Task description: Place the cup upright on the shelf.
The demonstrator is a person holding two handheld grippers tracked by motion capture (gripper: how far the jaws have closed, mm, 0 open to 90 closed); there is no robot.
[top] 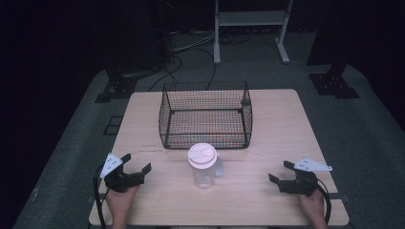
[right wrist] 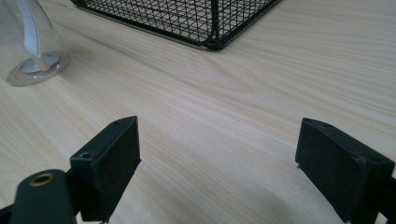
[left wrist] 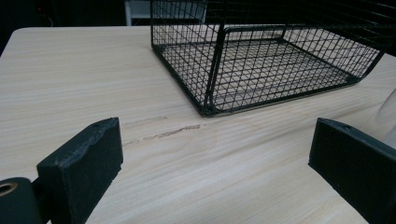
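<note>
A clear plastic cup [top: 204,167] with a white lid stands upright at the table's middle front, just before a black wire basket [top: 206,115]. The basket [left wrist: 261,60] looks empty. My left gripper [top: 137,162] rests open at the front left, well left of the cup, with nothing between its jaws. My right gripper [top: 280,171] rests open at the front right, jaws pointing toward the cup. The cup's clear base [right wrist: 32,51] shows at the upper left of the right gripper view, and its edge [left wrist: 387,109] at the far right of the left gripper view.
The light wooden table [top: 282,124] is bare on both sides of the basket. Beyond its far edge lie dark floor, cables [top: 191,52] and a white metal frame [top: 250,28]. Black stand bases [top: 334,83] flank the table's far corners.
</note>
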